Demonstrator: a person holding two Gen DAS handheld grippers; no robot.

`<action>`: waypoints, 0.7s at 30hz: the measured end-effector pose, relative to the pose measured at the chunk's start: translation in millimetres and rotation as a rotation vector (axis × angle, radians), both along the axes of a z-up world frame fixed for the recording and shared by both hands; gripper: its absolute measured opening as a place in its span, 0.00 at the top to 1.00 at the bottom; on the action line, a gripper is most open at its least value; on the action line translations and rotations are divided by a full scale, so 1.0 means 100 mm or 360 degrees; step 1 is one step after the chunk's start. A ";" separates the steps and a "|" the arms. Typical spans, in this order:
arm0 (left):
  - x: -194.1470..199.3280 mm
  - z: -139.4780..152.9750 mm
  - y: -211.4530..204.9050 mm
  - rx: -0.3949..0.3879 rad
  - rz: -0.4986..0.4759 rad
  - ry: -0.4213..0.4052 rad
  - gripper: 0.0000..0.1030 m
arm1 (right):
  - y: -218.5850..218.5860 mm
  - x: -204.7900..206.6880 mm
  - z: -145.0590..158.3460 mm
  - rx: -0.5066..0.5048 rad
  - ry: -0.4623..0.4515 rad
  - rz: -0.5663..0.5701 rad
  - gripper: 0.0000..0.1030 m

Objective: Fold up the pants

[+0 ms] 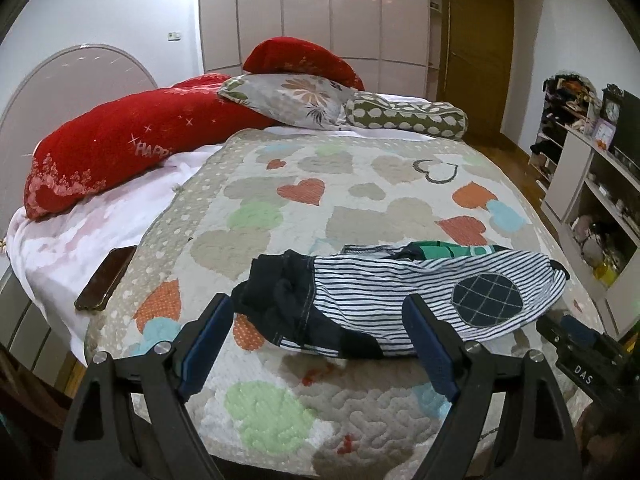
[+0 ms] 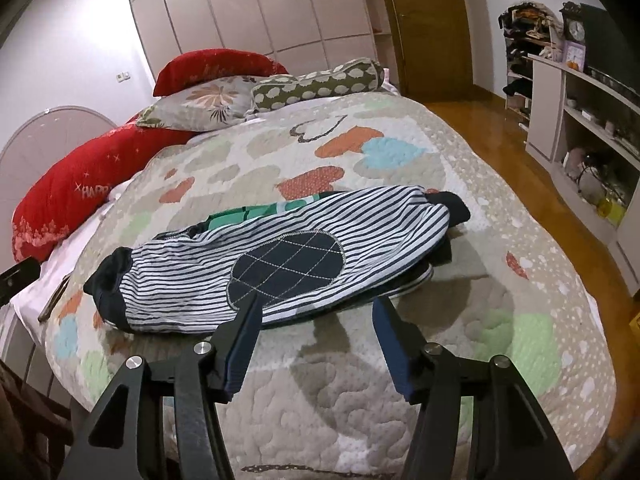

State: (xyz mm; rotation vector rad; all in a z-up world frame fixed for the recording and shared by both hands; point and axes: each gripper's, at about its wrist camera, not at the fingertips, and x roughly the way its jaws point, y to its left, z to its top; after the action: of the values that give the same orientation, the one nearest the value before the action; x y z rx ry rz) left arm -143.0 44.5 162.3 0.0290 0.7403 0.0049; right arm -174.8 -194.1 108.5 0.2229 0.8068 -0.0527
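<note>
Striped pants [image 2: 256,264] folded on the heart-print quilt [image 2: 400,420], left gripper [image 1: 320,332] and right gripper [image 2: 316,316] above the near edge — jaws apart, nothing held, phone [image 1: 106,278] left

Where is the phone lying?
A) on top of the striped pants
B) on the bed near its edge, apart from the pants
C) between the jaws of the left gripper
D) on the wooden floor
B: in the left wrist view the phone lies on the bed near its edge, clear of the pants and of the left gripper.
</note>
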 end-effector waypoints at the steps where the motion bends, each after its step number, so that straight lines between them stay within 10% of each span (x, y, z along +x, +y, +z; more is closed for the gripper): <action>1: -0.01 0.00 -0.01 0.0004 -0.0005 0.0004 0.17 | 0.00 0.00 0.01 -0.0003 0.0002 -0.0002 0.40; 21: -0.01 -0.04 -0.14 0.0074 -0.0044 0.0061 0.17 | -0.08 -0.04 0.01 0.0049 0.0023 -0.0060 0.38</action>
State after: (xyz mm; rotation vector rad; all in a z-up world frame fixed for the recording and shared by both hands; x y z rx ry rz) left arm -143.6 30.3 158.1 0.0838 0.7781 -0.0052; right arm -179.2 -202.0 109.6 0.2671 0.8180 -0.0772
